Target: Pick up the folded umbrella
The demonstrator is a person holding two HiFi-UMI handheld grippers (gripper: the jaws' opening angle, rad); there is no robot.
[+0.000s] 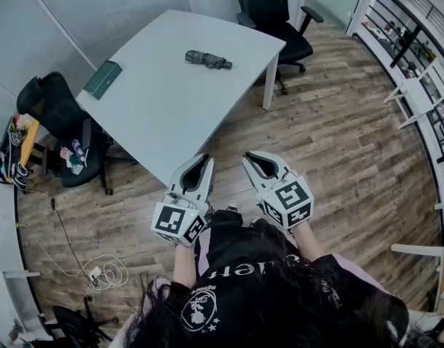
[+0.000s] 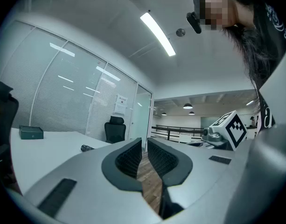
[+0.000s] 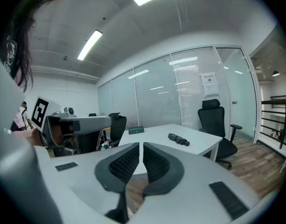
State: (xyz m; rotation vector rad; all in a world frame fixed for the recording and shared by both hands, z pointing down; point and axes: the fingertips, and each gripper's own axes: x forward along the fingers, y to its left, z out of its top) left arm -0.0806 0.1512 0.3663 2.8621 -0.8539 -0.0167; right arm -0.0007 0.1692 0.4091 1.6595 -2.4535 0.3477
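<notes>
The folded umbrella (image 1: 207, 59), dark grey and rolled tight, lies on the far part of the white table (image 1: 171, 114). It also shows small in the left gripper view (image 2: 87, 148) and on the tabletop in the right gripper view (image 3: 178, 139). Both grippers hang side by side over the wooden floor, well short of the table's near corner. My left gripper (image 1: 200, 160) (image 2: 144, 141) is shut with nothing in it. My right gripper (image 1: 255, 158) (image 3: 140, 146) is shut too and holds nothing.
A green box (image 1: 103, 78) lies at the table's left edge. One black office chair (image 1: 276, 13) stands behind the table, another (image 1: 59, 122) at its left with clutter on it. White cables (image 1: 98, 270) trail on the floor at the left. Shelving (image 1: 417, 49) lines the right side.
</notes>
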